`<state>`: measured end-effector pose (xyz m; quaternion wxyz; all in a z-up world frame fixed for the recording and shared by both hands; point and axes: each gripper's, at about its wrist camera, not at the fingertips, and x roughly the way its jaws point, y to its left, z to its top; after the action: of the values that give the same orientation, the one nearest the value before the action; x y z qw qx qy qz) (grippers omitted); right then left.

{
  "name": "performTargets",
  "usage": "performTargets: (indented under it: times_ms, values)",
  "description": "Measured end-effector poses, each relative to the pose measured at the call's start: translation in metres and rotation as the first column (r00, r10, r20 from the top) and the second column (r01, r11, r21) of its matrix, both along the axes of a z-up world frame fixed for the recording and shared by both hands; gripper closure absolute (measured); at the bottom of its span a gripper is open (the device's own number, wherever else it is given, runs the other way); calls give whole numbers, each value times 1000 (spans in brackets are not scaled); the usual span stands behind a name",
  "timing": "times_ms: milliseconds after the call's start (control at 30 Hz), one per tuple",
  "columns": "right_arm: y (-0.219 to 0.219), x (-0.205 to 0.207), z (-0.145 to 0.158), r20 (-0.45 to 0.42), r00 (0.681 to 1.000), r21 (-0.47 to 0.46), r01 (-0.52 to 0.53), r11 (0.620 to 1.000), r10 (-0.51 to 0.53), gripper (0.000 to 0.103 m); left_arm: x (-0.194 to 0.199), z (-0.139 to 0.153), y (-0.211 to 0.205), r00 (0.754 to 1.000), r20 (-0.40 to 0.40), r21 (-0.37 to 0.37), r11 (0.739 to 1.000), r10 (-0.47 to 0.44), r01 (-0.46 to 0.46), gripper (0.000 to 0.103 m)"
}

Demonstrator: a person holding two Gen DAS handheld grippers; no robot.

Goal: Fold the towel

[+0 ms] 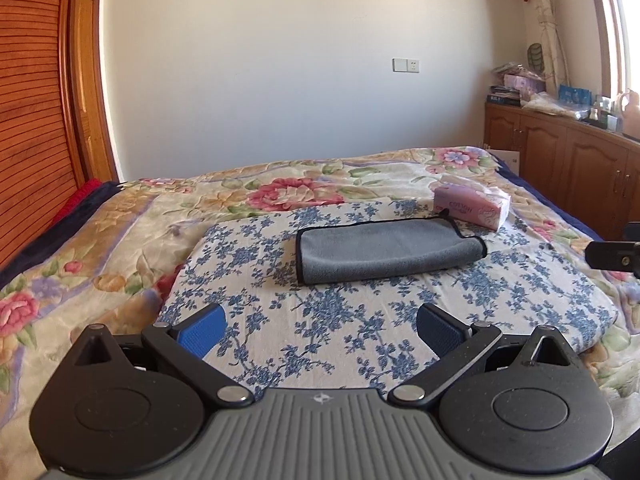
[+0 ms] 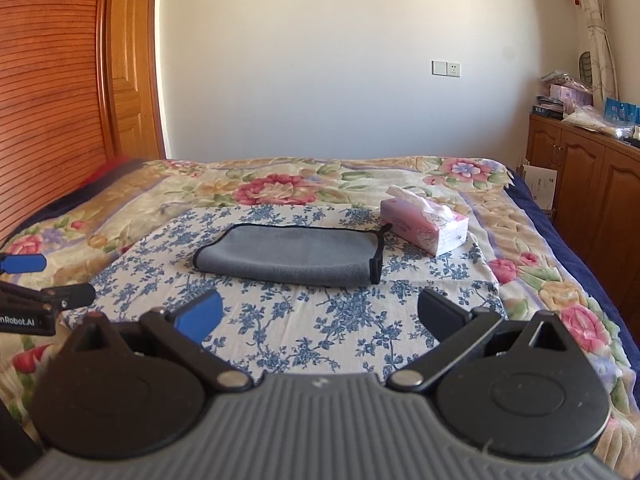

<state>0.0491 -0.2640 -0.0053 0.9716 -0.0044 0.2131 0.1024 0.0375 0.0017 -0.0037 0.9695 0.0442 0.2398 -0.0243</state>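
A grey towel with black trim [image 1: 384, 250] lies folded over in a long strip on a blue-flowered white cloth [image 1: 280, 320] on the bed; it also shows in the right wrist view [image 2: 288, 256]. My left gripper [image 1: 320, 330] is open and empty, held above the cloth on the near side of the towel. My right gripper [image 2: 320, 316] is open and empty, also on the near side of the towel. Part of the right gripper shows at the right edge of the left wrist view [image 1: 616, 254]. The left gripper shows at the left edge of the right wrist view [image 2: 44, 280].
A pink tissue pack [image 1: 472, 206] lies just beyond the towel's right end, also in the right wrist view [image 2: 424, 226]. The bed has a floral quilt [image 1: 100, 248]. A wooden headboard [image 1: 28, 140] stands at left, wooden cabinets [image 1: 568, 164] with clutter at right.
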Motion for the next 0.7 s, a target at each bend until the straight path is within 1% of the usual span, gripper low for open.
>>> performTargets:
  times_ms: [200, 400, 700]
  values:
    - [-1, 0, -3, 11, 1000, 3, 10, 1000, -10, 0, 1, -6, 4, 1000, -1, -7, 1000, 3, -3, 0]
    - [-3, -1, -3, 36, 999, 13, 28, 1000, -28, 0, 0, -7, 7, 999, 38, -12, 1000, 15, -14, 0]
    - [-1, -7, -1, 92, 995, -7, 45, 999, -44, 0, -4, -3, 8, 994, 104, -18, 1000, 13, -11, 0]
